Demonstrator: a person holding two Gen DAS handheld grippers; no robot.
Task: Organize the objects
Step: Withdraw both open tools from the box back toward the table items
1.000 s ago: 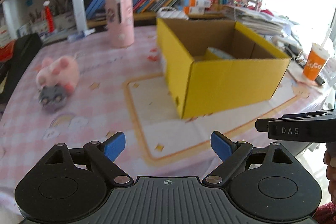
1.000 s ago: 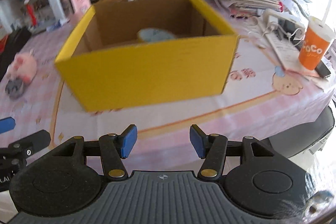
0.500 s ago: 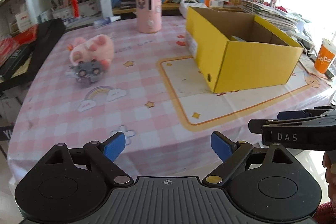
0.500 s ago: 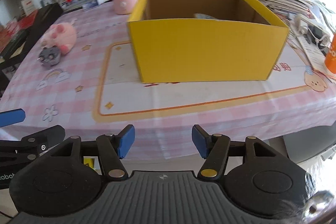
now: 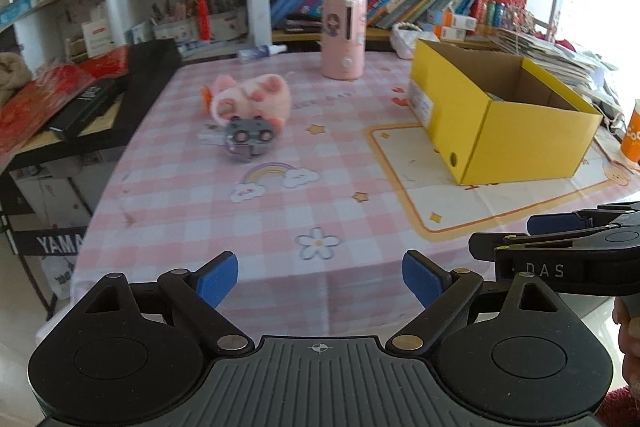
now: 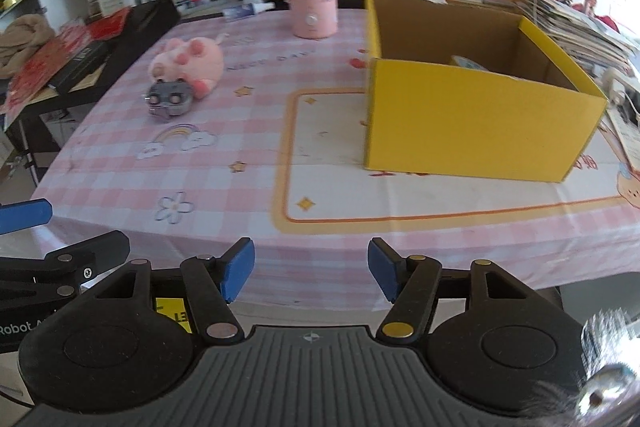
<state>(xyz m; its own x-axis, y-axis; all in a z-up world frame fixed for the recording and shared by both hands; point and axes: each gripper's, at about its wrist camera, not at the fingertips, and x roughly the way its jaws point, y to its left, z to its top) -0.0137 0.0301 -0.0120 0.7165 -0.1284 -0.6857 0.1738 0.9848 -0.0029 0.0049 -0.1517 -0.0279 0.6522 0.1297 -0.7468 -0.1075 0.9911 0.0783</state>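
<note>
Bookshelves behind my pink-checked worktop (image 5: 280,211). My left gripper (image 5: 320,277): jaws spread wide, nothing between. My right gripper (image 6: 311,269): jaws opening, nothing between. Both at near edge. Beyond: pink plush (image 5: 252,99) touching grey toy (image 5: 248,139), pink canister (image 5: 344,37) behind, yellow box (image 6: 472,123) to right.
</note>
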